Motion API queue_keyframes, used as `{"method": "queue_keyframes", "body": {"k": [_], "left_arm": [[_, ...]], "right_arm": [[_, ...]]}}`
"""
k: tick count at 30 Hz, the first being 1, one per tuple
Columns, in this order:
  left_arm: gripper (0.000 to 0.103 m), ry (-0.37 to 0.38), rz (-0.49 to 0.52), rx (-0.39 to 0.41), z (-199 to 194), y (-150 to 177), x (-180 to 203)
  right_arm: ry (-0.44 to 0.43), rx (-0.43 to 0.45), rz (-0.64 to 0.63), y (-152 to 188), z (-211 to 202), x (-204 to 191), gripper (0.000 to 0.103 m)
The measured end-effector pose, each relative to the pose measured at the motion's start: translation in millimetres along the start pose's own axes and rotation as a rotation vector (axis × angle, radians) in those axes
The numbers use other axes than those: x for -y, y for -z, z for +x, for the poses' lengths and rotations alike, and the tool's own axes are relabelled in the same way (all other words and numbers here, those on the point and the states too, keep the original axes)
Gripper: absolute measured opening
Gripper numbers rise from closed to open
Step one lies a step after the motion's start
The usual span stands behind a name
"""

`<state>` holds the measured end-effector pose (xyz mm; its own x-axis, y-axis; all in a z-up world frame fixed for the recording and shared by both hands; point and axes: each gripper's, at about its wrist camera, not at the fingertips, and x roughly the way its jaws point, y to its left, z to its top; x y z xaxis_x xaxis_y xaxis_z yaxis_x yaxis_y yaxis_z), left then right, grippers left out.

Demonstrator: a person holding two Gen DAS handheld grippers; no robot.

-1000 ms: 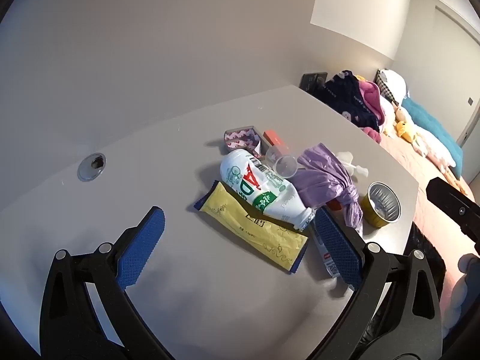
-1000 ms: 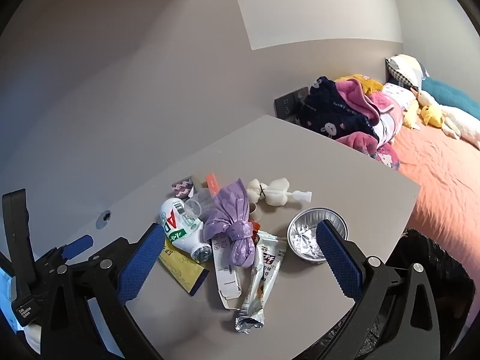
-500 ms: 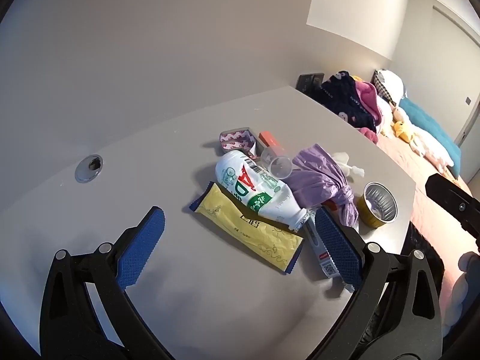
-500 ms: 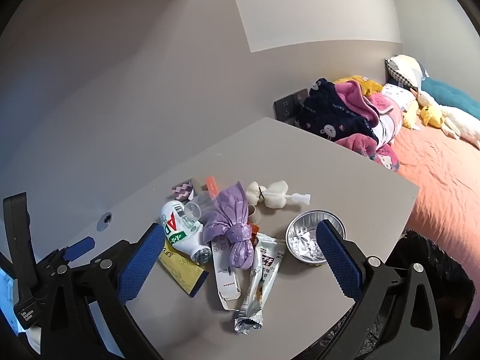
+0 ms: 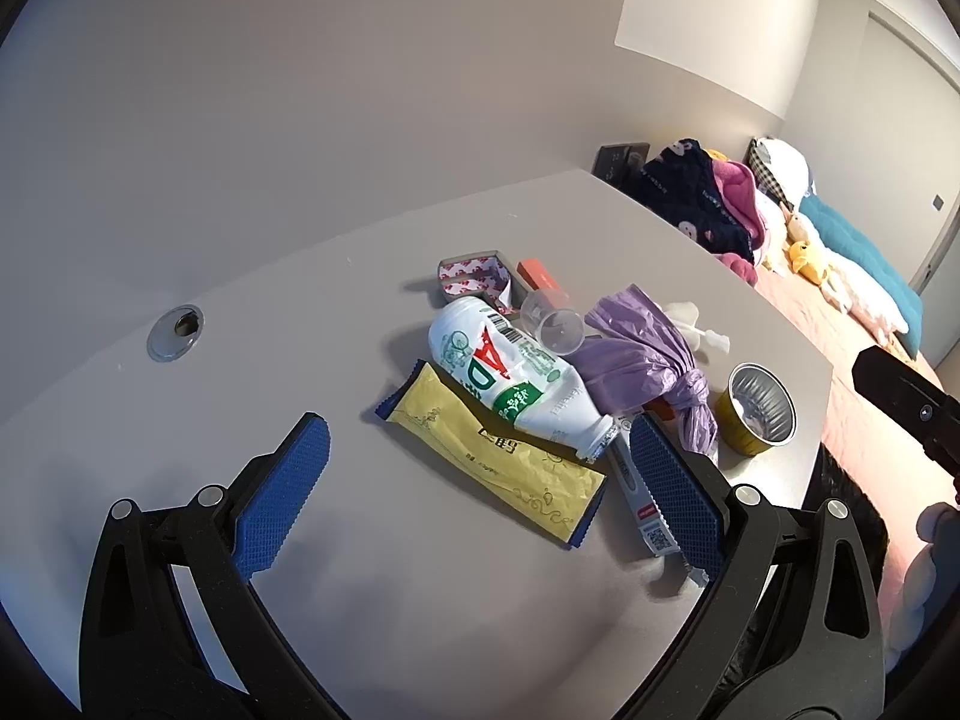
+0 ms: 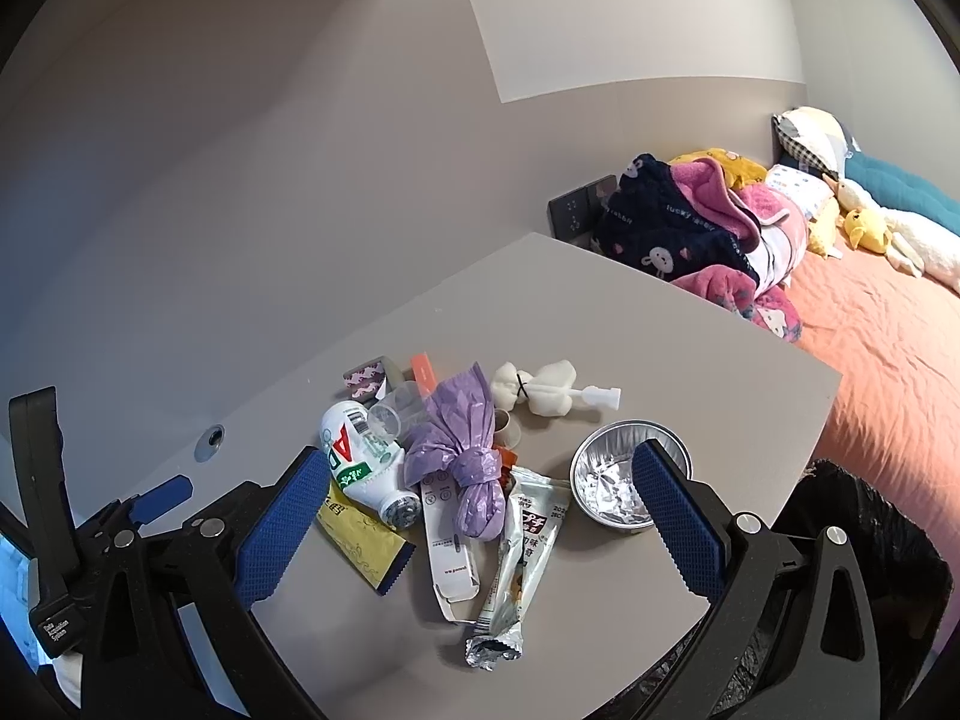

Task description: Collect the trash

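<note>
Left wrist camera looking down along spread blue fingers [image 5: 282, 498] at grey table [image 5: 300, 312] from left, close over trash pile. Right wrist camera viewing from higher, farther back, facing bed [image 6: 888, 324]. Both sharing white AD bottle [image 5: 510, 378] [image 6: 360, 456], purple bag [image 5: 648, 360] [image 6: 462, 444], foil cup [image 5: 759, 411] [image 6: 606, 492].

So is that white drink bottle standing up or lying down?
Lying down. The white bottle rests on its side, partly over the yellow packet, label facing up, neck pointing toward the table edge nearest the cameras.
</note>
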<state>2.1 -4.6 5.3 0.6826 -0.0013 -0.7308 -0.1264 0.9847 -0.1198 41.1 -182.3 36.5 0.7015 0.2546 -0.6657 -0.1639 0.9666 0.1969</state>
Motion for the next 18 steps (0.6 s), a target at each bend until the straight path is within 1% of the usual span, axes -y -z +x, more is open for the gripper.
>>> {"method": "queue_keyframes", "body": {"k": [18], "left_arm": [[0.097,0.004,-0.008,0.004,2.5,-0.1,4.0]], "right_arm": [[-0.003,-0.004,-0.004,-0.9,3.4,3.4,0.100]]}}
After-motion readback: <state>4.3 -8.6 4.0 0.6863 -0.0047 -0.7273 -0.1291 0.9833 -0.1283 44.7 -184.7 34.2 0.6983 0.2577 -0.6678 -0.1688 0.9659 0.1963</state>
